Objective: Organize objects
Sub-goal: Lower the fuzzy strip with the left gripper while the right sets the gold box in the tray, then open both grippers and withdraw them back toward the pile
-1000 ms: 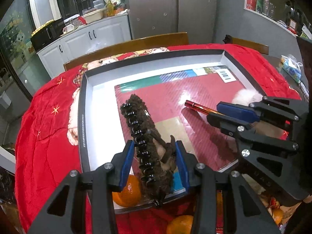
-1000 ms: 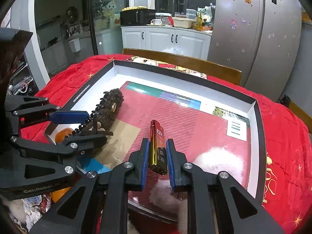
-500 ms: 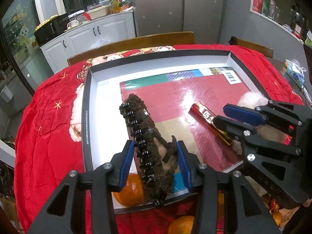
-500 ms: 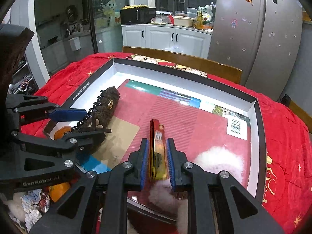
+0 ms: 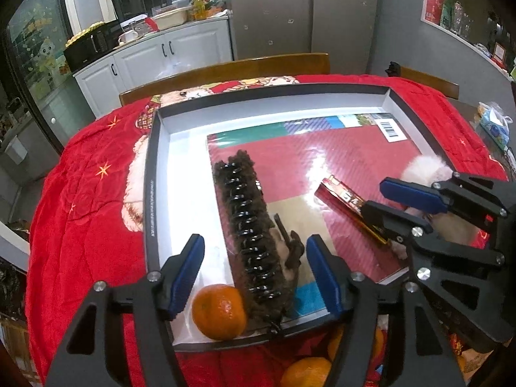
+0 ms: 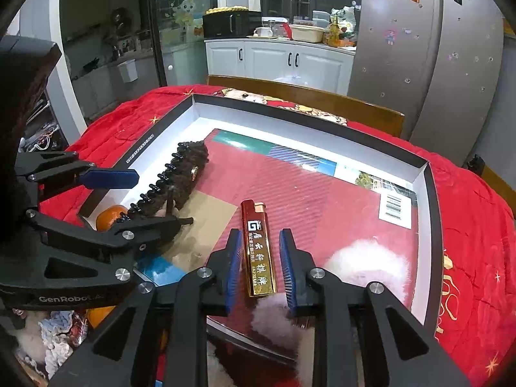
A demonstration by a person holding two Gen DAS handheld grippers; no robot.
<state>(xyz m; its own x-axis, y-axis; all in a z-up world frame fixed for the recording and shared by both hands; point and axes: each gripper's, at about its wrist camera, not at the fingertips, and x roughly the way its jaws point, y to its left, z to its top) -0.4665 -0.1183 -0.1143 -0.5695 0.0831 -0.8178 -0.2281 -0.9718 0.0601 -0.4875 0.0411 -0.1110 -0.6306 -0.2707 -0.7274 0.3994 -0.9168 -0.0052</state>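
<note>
We note the table (image 5: 80, 213), under a red cloth, carrying the large shallow box lid (image 5: 151, 193) that serves as the collecting tray. Inside it already lie the brown fuzzy hair clip (image 5: 254, 235), an orange (image 5: 219, 311) in the near corner, a white fluffy pompom (image 6: 367, 264) and the red-and-gold lighter (image 6: 258, 248), flat on the glossy red sheet. We judge the sorting well along; more oranges (image 5: 306, 371) sit outside the lid (count unclear), so work remains. Half a second ago both tools were clamped; now the left hand-held gripper (image 5: 254, 277) stands spread wide either side of the clip, and the right hand-held gripper (image 6: 259, 267) has parted, its pads clear of the lighter, which rests released.
</note>
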